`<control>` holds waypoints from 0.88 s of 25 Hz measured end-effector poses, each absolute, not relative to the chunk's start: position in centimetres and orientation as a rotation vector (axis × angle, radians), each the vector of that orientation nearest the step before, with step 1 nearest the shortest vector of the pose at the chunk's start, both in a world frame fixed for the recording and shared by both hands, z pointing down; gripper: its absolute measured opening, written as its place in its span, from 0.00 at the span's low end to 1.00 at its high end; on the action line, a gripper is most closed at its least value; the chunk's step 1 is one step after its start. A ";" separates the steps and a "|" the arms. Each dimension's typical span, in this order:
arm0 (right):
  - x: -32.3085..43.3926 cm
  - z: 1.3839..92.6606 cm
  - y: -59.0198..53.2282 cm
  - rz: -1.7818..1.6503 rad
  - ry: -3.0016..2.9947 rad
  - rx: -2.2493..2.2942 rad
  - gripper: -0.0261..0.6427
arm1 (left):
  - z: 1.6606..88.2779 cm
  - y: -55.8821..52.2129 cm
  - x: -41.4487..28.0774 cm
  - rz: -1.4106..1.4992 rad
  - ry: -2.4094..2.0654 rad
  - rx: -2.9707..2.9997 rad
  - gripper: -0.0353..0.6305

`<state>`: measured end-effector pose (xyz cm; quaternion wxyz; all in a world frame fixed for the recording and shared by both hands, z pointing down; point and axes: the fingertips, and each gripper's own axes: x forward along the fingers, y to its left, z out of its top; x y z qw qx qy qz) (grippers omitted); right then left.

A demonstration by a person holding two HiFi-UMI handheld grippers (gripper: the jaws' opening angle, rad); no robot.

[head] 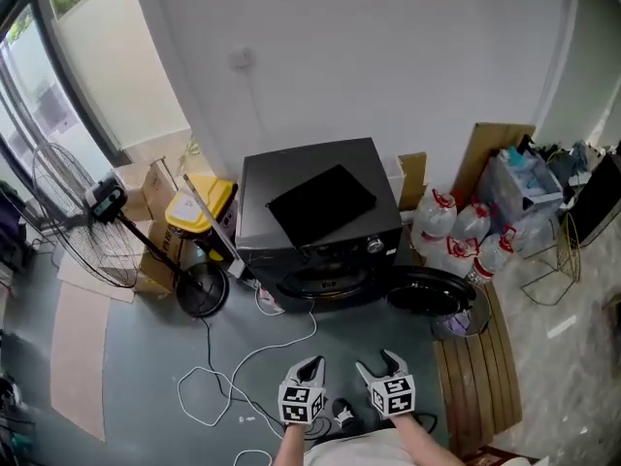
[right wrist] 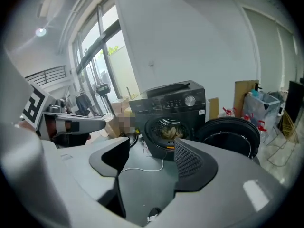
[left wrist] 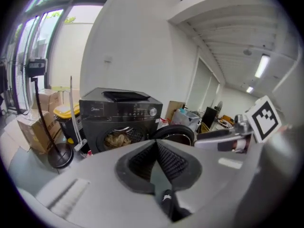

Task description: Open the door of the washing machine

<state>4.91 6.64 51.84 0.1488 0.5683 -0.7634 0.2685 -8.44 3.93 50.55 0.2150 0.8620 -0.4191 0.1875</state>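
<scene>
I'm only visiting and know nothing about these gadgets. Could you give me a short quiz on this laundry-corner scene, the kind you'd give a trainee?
1. True or false: the round black door of the dark grey front-loading washing machine is shut.
2. Multiple choice: the right gripper's fingers are A) apart with nothing between them, B) closed on a towel, C) closed on the door's rim.
3. Short answer: what shows inside the drum?

Key: 1 false, the door hangs wide open beside the machine; 2 A; 3 pale crumpled laundry.
</scene>
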 end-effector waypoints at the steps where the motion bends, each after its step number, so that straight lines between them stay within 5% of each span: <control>1: 4.1 51.5 6.6 0.730 -2.218 1.603 0.47 | 50.3 3.8 -8.6 0.487 -1.187 2.369 0.14; 12: 1.1 51.4 9.1 0.595 -2.296 1.453 0.46 | 48.5 4.7 -9.3 0.379 -1.221 2.399 0.14; 22: 3.2 51.3 9.3 0.678 -2.286 1.576 0.21 | 49.3 6.1 -9.2 0.441 -1.203 2.403 0.14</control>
